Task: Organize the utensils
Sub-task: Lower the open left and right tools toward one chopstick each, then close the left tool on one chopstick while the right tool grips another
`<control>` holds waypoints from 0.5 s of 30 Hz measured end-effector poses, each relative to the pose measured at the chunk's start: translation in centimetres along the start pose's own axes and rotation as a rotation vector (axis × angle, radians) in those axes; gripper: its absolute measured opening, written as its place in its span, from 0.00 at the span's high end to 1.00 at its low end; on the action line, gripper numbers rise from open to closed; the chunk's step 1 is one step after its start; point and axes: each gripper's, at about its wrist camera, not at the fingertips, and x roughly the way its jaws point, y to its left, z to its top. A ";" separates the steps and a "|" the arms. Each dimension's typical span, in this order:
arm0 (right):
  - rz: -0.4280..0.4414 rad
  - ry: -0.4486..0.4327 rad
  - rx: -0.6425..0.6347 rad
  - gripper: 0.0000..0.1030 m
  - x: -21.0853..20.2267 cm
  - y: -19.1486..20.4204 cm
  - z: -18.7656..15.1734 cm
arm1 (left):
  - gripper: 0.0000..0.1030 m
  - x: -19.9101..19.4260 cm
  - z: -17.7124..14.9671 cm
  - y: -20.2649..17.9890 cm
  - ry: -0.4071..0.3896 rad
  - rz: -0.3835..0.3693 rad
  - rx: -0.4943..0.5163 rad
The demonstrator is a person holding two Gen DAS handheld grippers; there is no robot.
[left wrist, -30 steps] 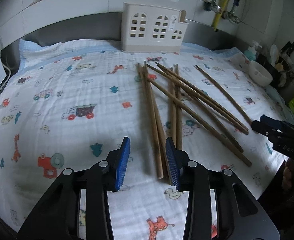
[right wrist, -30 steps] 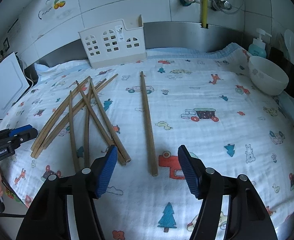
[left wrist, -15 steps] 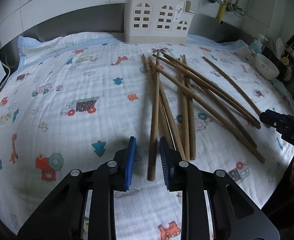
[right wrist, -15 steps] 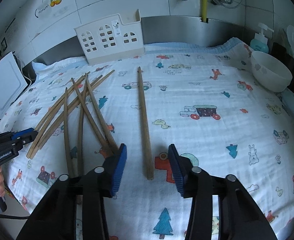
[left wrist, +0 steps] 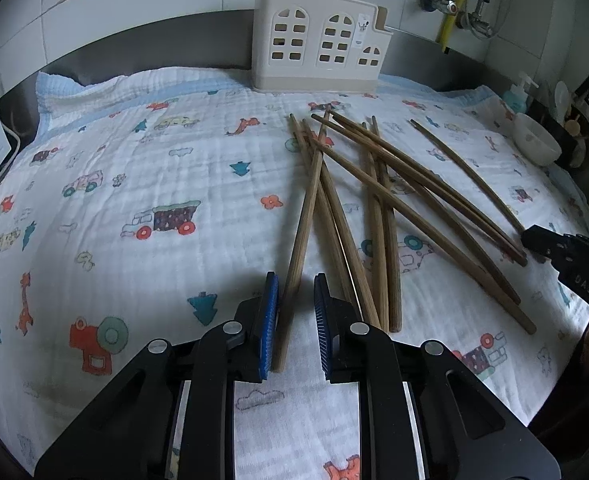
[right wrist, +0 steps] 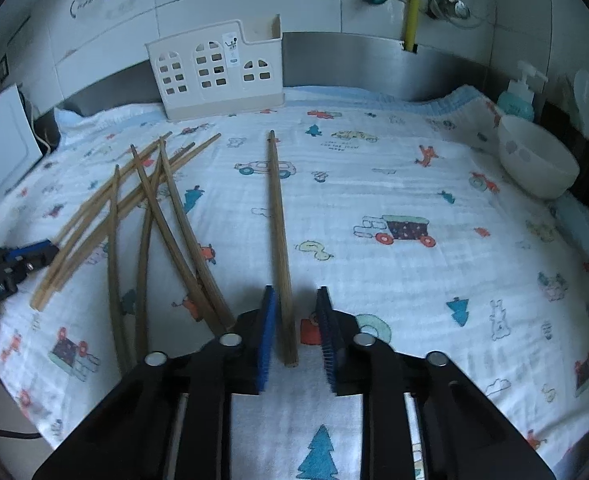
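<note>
Several wooden chopsticks (left wrist: pixel 378 204) lie in a loose pile on a printed cloth (left wrist: pixel 134 184). My left gripper (left wrist: pixel 295 312) is open, its blue pads on either side of the near end of one chopstick (left wrist: pixel 300 248), with a gap on the right. My right gripper (right wrist: pixel 296 320) is open around the near end of a single chopstick (right wrist: pixel 279 232) that lies apart from the pile (right wrist: pixel 142 216). A white utensil holder (left wrist: pixel 320 58) with window cut-outs stands at the back by the wall; it also shows in the right wrist view (right wrist: pixel 216 70).
A white bowl (right wrist: pixel 536 162) and a soap dispenser (right wrist: pixel 518 96) stand at the right edge. A white board (right wrist: pixel 2 148) leans at the left. The steel backsplash and tiled wall with pipes close the back. The cloth drops off at the near edges.
Both grippers have moved forward and narrowed around a chopstick end. The left one's chopstick has swung out of the pile and now lies angled between the pads.
</note>
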 end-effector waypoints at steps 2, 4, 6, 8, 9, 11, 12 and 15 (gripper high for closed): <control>0.002 -0.003 0.005 0.92 0.1 -0.1 0.0 | 0.84 0.2 0.1 -0.3 -0.011 0.024 0.023; 0.003 -0.003 0.009 0.92 0.1 -0.2 0.1 | 0.90 0.3 0.2 -0.4 -0.021 0.043 0.031; 0.006 -0.006 0.012 0.93 0.1 -0.2 0.3 | 0.91 0.4 0.3 -0.2 -0.032 0.052 0.020; 0.007 -0.009 0.012 0.94 0.1 -0.1 0.4 | 0.94 0.5 0.5 0.1 -0.038 0.063 0.012; 0.007 -0.009 0.014 0.94 0.1 -0.1 0.4 | 0.95 0.6 0.6 0.2 -0.039 0.068 0.010; 0.012 -0.014 0.021 0.94 0.0 -0.2 0.6 | 0.95 0.7 0.8 0.6 -0.040 0.057 -0.001; 0.016 -0.020 0.024 0.94 -0.1 -0.2 0.7 | 0.95 0.7 0.8 0.8 -0.040 0.052 -0.006; 0.017 -0.040 0.020 0.94 -0.8 -0.2 1.2 | 0.95 0.6 0.9 1.6 -0.045 0.017 -0.044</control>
